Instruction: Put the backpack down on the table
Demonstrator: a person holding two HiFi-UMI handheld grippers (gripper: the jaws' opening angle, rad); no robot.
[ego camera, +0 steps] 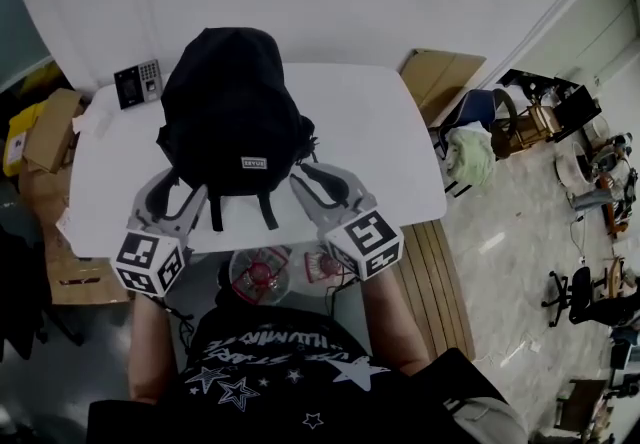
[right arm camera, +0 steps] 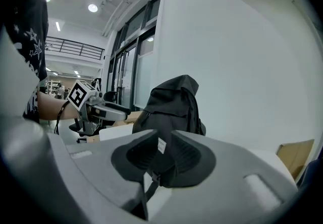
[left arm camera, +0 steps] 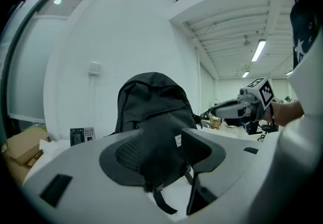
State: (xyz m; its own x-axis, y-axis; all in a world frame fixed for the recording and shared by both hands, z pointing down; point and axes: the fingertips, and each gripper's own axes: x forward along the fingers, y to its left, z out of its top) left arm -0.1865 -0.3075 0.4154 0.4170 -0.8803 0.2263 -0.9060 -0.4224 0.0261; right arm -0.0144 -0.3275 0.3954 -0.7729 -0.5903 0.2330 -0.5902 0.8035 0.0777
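On the table (ego camera: pixel 380 132), the backpack (ego camera: pixel 235 102) is stood upright. The right gripper (right arm camera: pixel 162 150) is clamped on its lower fabric; the left gripper (left arm camera: pixel 161 142) is held wide around its base, not gripping.

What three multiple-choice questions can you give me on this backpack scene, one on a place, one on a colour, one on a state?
1. Where is the backpack?
A) on the floor
B) on the white table
C) on a chair

2. What colour is the backpack?
A) red
B) yellow
C) black

3. How is the right gripper?
A) closed on the backpack's fabric
B) wide open and empty
C) holding a cardboard box

Answers:
1 B: the head view shows the backpack standing on the table top.
2 C: its body and straps are black in every view.
3 A: in the right gripper view the jaws stand close together with dark backpack fabric pinched between them.
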